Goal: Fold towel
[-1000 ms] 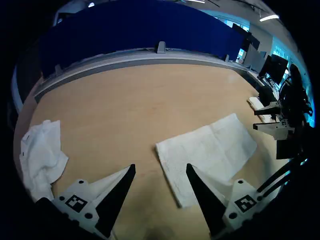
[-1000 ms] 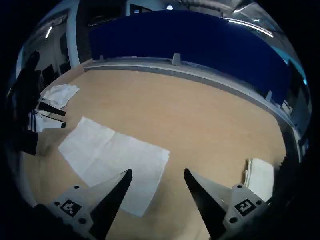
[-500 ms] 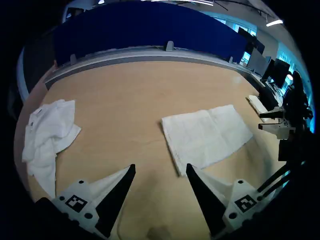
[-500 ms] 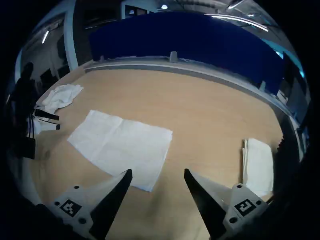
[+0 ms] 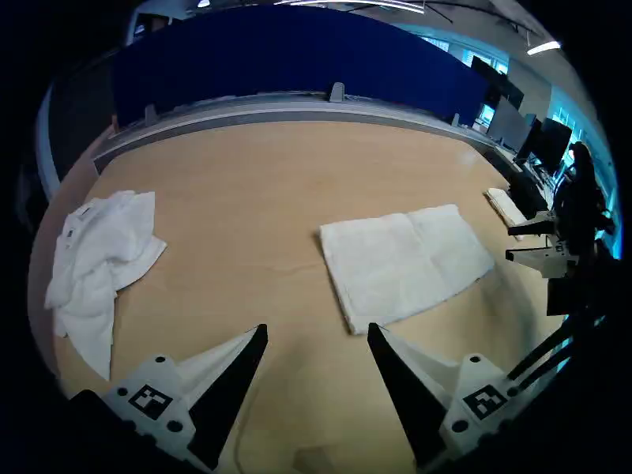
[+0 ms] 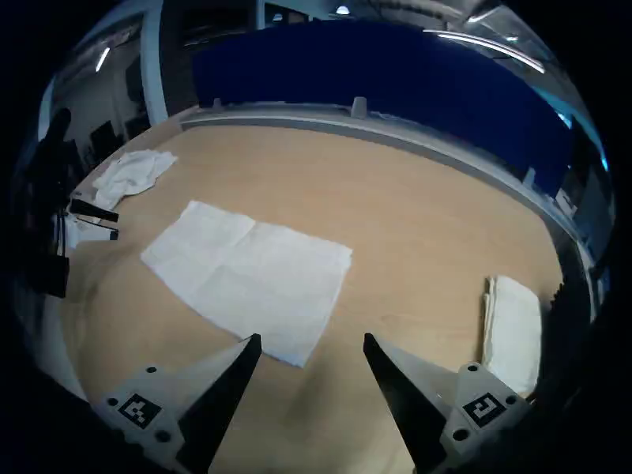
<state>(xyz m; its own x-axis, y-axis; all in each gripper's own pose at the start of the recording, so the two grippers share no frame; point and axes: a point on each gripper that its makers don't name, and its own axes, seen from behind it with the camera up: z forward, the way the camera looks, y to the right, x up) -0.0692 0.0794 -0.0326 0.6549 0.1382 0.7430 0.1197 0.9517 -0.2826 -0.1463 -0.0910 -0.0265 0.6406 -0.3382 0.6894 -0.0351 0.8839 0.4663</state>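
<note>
Towel (image 5: 407,265) lies spread flat on the wooden counter (image 5: 261,174), creased down its middle. We hold the left gripper (image 5: 316,328) and the right gripper (image 6: 310,338) at its near side, both jaws open and gripping nothing. A crumpled cloth (image 5: 99,261) lies well to the left, a folded stack (image 6: 512,332) to the right.

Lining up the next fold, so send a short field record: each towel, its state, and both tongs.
left tongs: open, empty, above table
right tongs: open, empty
flat towel: spread flat, mid-table, untouched
crumpled towel: heaped, on left tongs' side
folded towel: neat, on right tongs' side
</note>
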